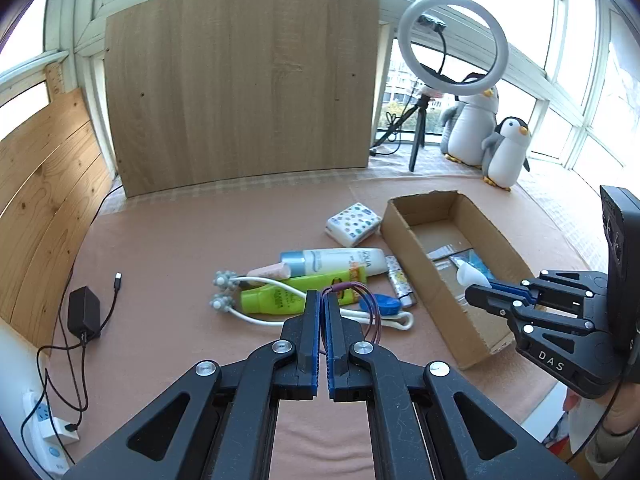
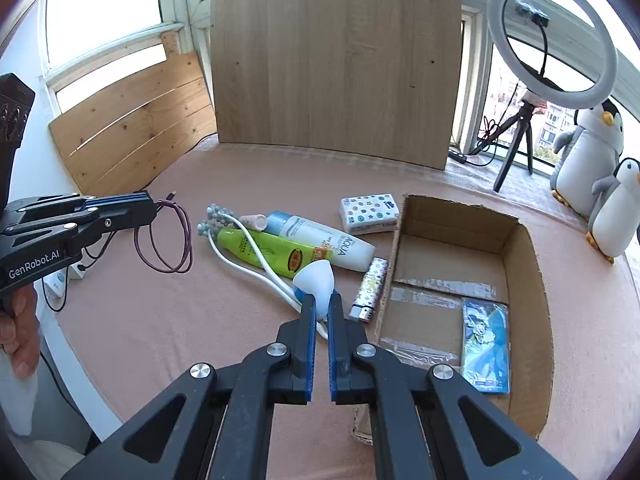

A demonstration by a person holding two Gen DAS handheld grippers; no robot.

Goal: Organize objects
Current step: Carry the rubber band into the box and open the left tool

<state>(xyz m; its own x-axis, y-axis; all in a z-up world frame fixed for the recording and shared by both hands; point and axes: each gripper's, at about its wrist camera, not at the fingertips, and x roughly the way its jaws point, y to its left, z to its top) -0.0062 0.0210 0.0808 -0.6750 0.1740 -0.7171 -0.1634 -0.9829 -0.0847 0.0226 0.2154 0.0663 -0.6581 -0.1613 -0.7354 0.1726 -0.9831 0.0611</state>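
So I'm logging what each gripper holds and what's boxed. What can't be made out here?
- White item in right gripper: lower part hidden by its fingers, right wrist view.
- Blue packet in the cardboard box: print too small.
- Purple cable in left gripper: clamped section hidden, left wrist view.

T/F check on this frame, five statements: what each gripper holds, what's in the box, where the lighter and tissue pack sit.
1. The left gripper is shut on the purple cable. True.
2. The right gripper is open and holds nothing. False: it is shut on the white funnel-shaped item.
3. The cardboard box holds nothing. False: a blue packet lies inside.
4. The lighter lies outside the box. True.
5. The tissue pack is in the box. False: it lies beside it.
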